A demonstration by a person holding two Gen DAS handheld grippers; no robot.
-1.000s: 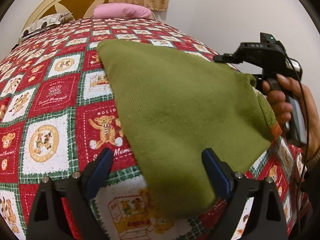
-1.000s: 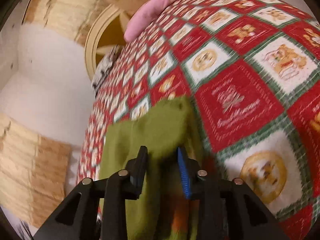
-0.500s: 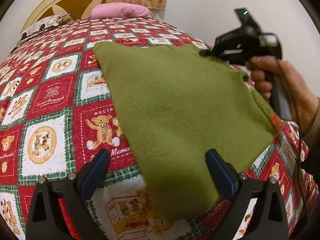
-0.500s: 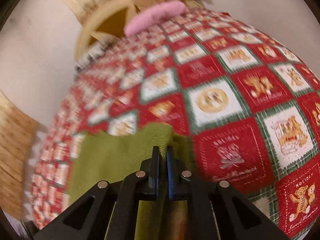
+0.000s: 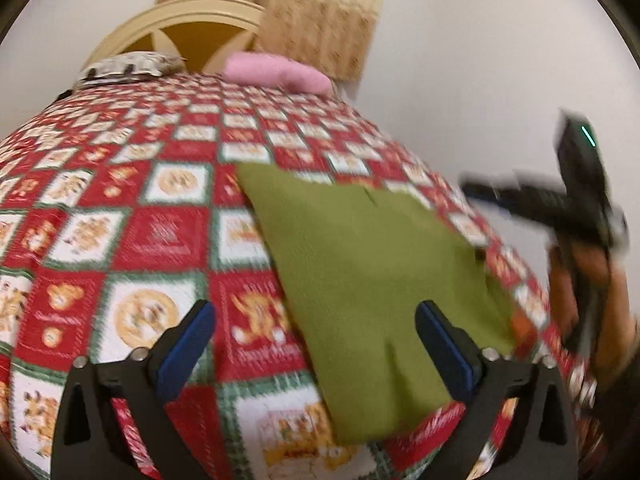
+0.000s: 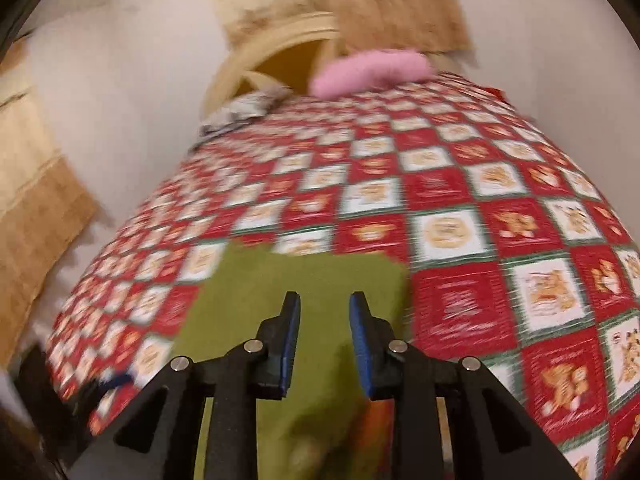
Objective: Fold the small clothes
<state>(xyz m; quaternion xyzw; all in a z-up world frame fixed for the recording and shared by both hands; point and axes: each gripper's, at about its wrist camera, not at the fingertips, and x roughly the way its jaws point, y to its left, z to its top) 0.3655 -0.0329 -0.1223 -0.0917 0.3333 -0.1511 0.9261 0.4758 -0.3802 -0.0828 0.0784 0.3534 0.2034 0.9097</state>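
Observation:
A green knit garment lies folded flat on the red and white checked bedspread. My left gripper is open above the garment's near edge, with nothing between its blue pads. My right gripper shows blurred at the right of the left wrist view, held in a hand above the garment's right side. In the right wrist view the right gripper is open and empty above the garment.
A pink pillow and a patterned pillow lie at the head of the bed by a cream headboard. Curtains hang behind. The bed's right edge runs near the garment.
My right gripper was shut on the garment's edge, then opened, let it go and pulled back to the right. The garment now lies flat. My left gripper rose slightly.

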